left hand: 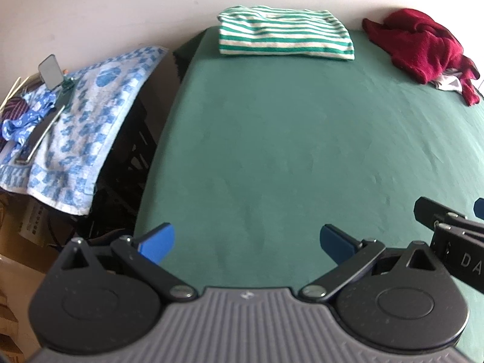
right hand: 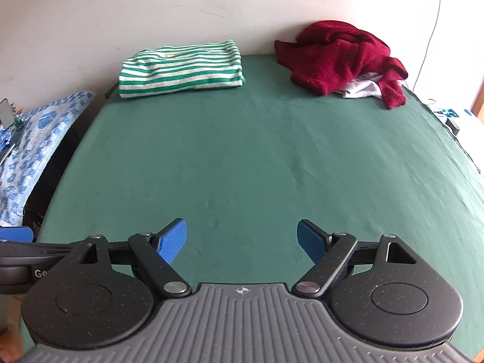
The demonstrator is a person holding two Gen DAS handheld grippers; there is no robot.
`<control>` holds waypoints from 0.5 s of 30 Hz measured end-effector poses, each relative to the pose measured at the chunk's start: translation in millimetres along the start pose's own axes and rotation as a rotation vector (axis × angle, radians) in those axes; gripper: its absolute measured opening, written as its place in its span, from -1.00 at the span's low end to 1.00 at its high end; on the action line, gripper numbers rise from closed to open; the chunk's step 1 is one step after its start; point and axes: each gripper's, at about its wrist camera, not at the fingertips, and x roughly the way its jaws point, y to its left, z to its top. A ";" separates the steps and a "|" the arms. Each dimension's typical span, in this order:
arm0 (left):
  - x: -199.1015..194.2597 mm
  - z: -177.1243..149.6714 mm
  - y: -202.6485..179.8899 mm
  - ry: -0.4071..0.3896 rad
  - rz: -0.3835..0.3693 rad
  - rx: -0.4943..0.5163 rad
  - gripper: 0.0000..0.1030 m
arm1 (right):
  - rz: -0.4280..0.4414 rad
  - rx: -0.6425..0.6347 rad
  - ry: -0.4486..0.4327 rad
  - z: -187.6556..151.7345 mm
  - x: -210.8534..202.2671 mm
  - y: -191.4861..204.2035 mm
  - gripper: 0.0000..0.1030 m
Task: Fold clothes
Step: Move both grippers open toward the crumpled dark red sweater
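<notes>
While both grippers, left gripper (left hand: pixel 247 242) and right gripper (right hand: pixel 242 240), hover with fingers spread and empty, the crumpled red sweater (right hand: pixel 341 57) lies at the table's (right hand: pixel 242 157) far right: soft, floppy knit, best pinched at hem or shoulders.

I see a green-covered table (right hand: pixel 242 157) bearing a folded striped shirt (right hand: pixel 181 69) and a crumpled red sweater (right hand: pixel 338 57) at its far edge, well apart.
</notes>
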 end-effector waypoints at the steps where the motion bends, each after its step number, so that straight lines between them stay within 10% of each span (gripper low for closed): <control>1: 0.4 -0.3 -2.5 0.000 -0.002 0.001 0.99 | -0.005 -0.005 0.004 -1.0 -0.2 -2.0 0.61; 15: 3.7 -7.7 -17.2 -0.004 0.039 -0.004 0.99 | -0.036 0.008 0.001 0.3 -0.5 0.0 0.61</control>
